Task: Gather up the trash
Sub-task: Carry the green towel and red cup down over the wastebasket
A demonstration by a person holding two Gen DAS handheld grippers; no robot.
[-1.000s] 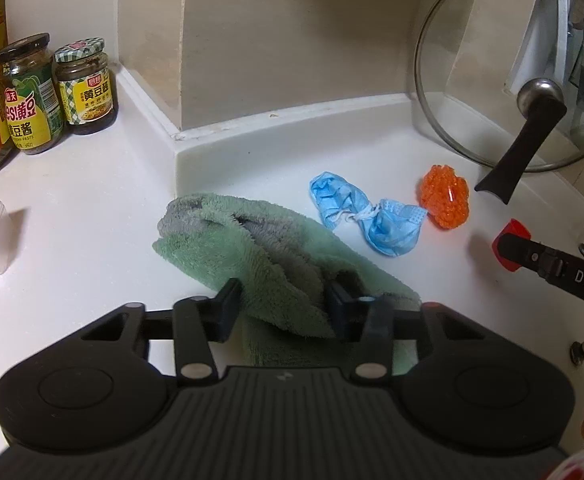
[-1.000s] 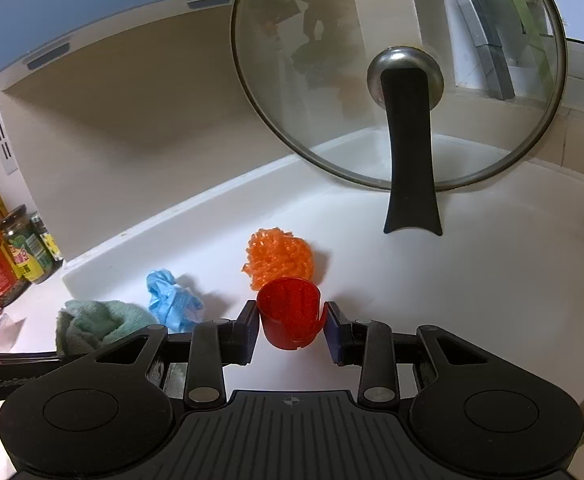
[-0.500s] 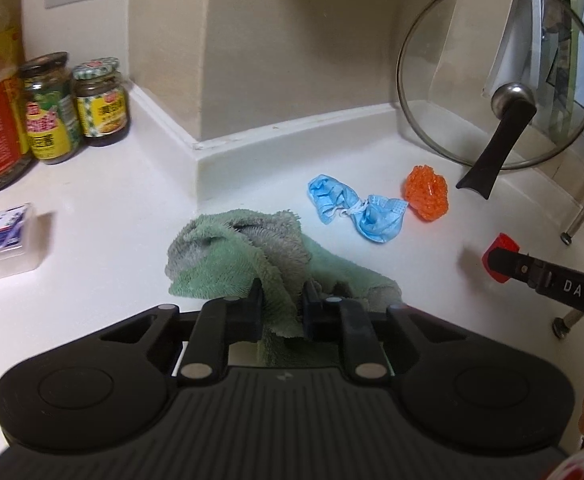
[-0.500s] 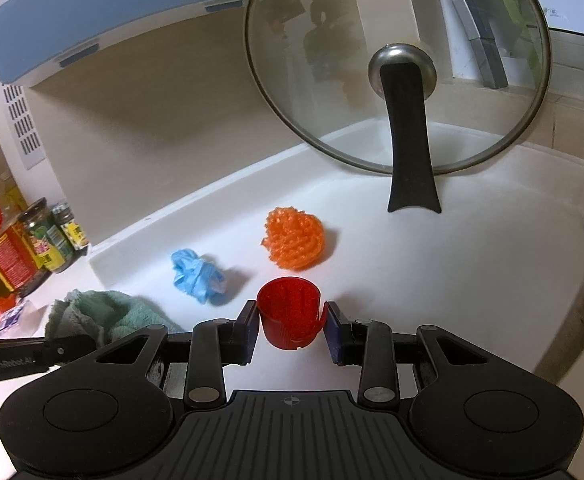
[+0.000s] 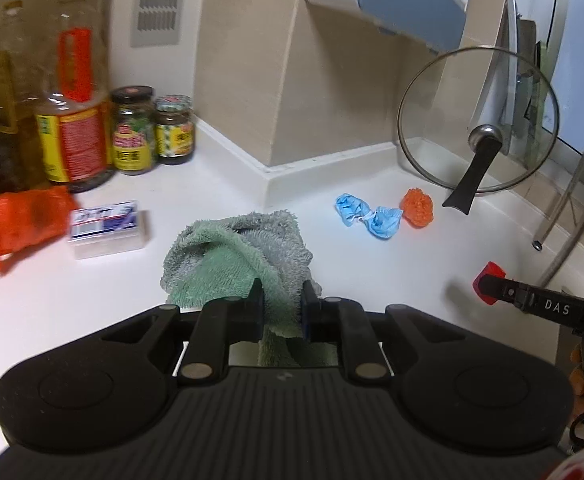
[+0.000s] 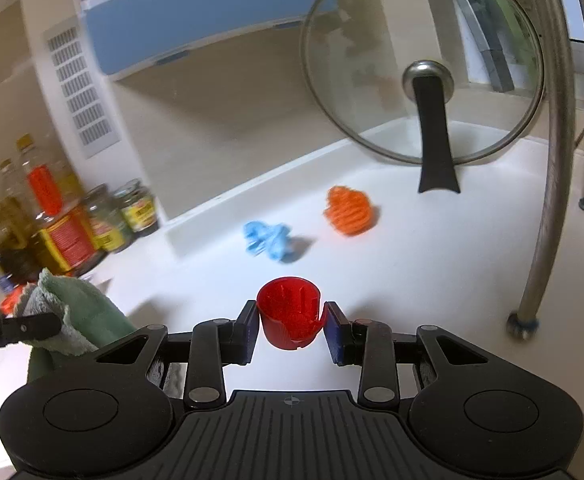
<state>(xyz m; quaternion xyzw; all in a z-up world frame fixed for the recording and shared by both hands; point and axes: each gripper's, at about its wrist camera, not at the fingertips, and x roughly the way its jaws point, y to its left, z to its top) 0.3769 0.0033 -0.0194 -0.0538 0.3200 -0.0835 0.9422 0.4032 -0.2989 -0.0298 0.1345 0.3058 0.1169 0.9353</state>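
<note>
Green terry towel (image 5: 244,258) is pinched in the left gripper (image 5: 280,308). Jaws have just been closing, a fold of cloth sits between the pads, and the bulk of it hangs bunched ahead of the fingers, above the white counter (image 5: 92,292). Right gripper (image 6: 291,326) is clamped on a small red ribbed cap (image 6: 290,318), open side up, pads on its side wall.

Trash not yet picked up: crumpled blue face mask (image 5: 367,216) and orange mesh ball (image 5: 416,207), just beside each other on the counter near the back wall, in front of the leaning glass pot lid (image 5: 477,120). No bin in either view, so I can't tell where the drop-off is.

Risks as I read it:
- Only a fold of the towel is gripped. The loose mass could slip out or drag across the counter and snag the clear plastic box (image 5: 108,228) or the orange bag (image 5: 20,220) to its left.
- The cap is held by a thin curved wall. A tilt or bump could pop it out, and it would roll.
- Both grippers are full. Mask and ball can't be taken until one is emptied.
- Reaching for them later goes close to the lid, which only leans on the wall. A nudge to its black handle (image 5: 471,176) could bring it down.
- Jars and bottles (image 5: 132,136) crowd the left side. A wide swing with the towel could topple one.
</note>
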